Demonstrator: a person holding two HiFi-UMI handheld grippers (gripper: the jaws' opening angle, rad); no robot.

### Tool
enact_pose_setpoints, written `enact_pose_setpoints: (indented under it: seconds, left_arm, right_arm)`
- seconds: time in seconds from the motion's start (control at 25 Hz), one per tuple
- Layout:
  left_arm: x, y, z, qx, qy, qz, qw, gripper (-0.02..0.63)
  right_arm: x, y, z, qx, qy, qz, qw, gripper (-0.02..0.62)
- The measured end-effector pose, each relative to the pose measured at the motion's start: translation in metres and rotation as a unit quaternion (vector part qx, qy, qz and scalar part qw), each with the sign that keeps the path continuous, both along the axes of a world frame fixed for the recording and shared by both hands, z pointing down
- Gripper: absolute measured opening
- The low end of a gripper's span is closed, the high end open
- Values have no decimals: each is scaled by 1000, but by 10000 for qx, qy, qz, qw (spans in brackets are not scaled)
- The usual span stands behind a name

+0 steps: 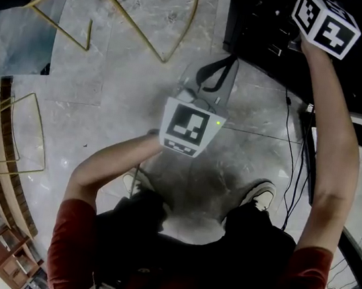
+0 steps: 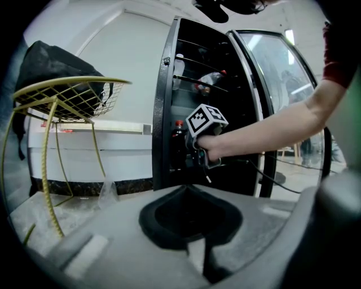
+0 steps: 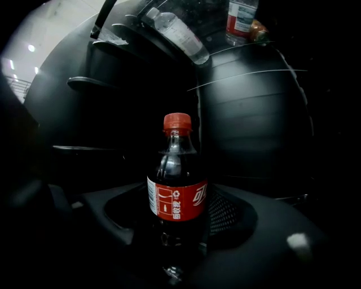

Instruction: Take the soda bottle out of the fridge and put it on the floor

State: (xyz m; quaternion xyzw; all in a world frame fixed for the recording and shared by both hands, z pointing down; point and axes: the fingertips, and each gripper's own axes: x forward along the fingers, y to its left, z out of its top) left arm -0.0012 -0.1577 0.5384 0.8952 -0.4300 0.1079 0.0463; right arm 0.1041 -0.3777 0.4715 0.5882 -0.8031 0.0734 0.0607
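A small cola bottle with a red cap and red label stands upright inside the dark fridge. In the right gripper view it fills the hollow between the jaws of my right gripper, whose pads hug its lower body. The left gripper view shows the same bottle on a shelf just left of the right gripper's marker cube. In the head view that cube sits at the fridge opening, its jaws hidden. My left gripper hangs low over the marble floor, shut and holding nothing.
The glass fridge door stands open to the right. Clear water bottles lie on wire shelves above. A gold wire stool with a black bag stands left of the fridge. A cable trails by the right foot.
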Motion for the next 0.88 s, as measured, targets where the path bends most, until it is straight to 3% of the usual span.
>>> enact_pose_setpoints:
  seconds: [0.44,0.6,0.88]
  left_arm:
    - [-3,2,1,-63,-23,-12,10000,-2]
    - [-6,1,4,-86,-41,-33,9999,-2]
    - [-3,4,-1,-33,-8,-18,10000,-2]
  right_arm:
    - [6,3,-1,-4,-79,175,9998,301]
    - [6,10,-6,-67,-316,128,9994,301]
    - [3,44,-21,44,-230,-55,9997,301]
